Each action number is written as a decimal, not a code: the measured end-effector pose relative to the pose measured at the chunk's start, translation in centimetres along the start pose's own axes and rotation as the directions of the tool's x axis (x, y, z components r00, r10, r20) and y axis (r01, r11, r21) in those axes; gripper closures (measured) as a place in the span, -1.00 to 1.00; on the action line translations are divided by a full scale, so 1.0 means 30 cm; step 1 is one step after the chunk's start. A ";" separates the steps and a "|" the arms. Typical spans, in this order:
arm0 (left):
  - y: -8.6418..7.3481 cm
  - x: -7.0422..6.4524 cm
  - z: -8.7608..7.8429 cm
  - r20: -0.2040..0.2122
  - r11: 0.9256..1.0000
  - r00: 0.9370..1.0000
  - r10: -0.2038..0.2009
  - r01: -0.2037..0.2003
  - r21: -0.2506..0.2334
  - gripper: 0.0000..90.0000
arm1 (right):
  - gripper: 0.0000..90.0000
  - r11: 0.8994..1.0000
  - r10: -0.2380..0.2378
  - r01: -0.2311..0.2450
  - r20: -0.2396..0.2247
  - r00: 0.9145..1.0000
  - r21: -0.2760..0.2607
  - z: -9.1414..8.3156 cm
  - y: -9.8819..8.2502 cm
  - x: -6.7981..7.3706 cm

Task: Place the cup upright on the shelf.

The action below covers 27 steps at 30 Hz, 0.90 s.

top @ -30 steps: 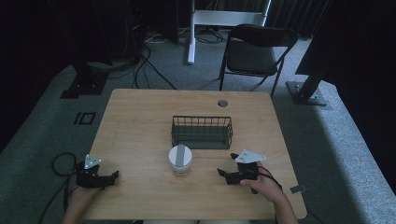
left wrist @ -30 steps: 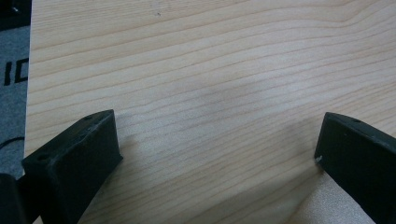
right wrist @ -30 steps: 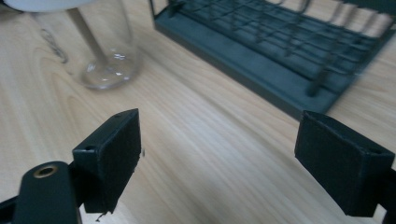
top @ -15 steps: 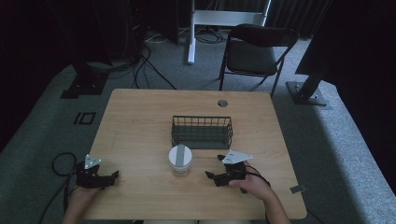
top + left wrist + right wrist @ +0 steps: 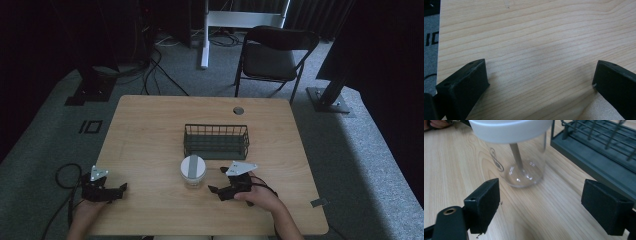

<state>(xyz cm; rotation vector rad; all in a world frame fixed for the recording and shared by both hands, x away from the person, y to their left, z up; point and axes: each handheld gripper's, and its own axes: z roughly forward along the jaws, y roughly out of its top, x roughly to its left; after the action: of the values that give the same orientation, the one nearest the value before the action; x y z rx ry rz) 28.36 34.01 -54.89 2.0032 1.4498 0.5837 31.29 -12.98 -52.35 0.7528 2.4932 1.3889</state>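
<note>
Clear jar [image 5: 193, 171] with white lid stands upright on the tabletop [image 5: 150, 135], just in front of the wire basket [image 5: 216, 141]. Right gripper [image 5: 220, 181] sits just right of the jar, aimed at it, fingers [image 5: 483, 203] spread wide, empty. Left gripper [image 5: 121, 188] rests well left of the jar, fingers [image 5: 465, 82] also wide apart over bare wood.

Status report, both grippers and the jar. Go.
Right gripper open, aimed at the clear jar, not touching. Left gripper open, idle over bare table. Wire basket just behind jar; approach unobstructed.
</note>
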 end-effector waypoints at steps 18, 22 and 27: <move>0.000 0.001 0.000 0.003 1.000 1.000 0.003 -0.003 0.000 -1.00 | -0.66 0.999 -0.043 0.042 -0.066 0.997 -0.029 0.110 0.051 0.046; 0.000 0.001 0.000 0.003 1.000 1.000 0.003 -0.003 0.000 -1.00 | -0.66 0.998 -0.051 0.048 -0.071 0.996 -0.036 0.120 0.054 0.049; 0.000 0.001 0.000 0.004 1.000 1.000 0.004 -0.004 0.000 -1.00 | -0.66 0.997 -0.059 0.055 -0.074 0.996 -0.048 0.141 0.065 0.053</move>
<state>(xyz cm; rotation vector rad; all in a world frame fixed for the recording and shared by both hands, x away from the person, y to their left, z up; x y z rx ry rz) 28.37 34.04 -54.89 2.0068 1.4437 0.5811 32.28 -8.19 -52.87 0.6265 2.5091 1.4756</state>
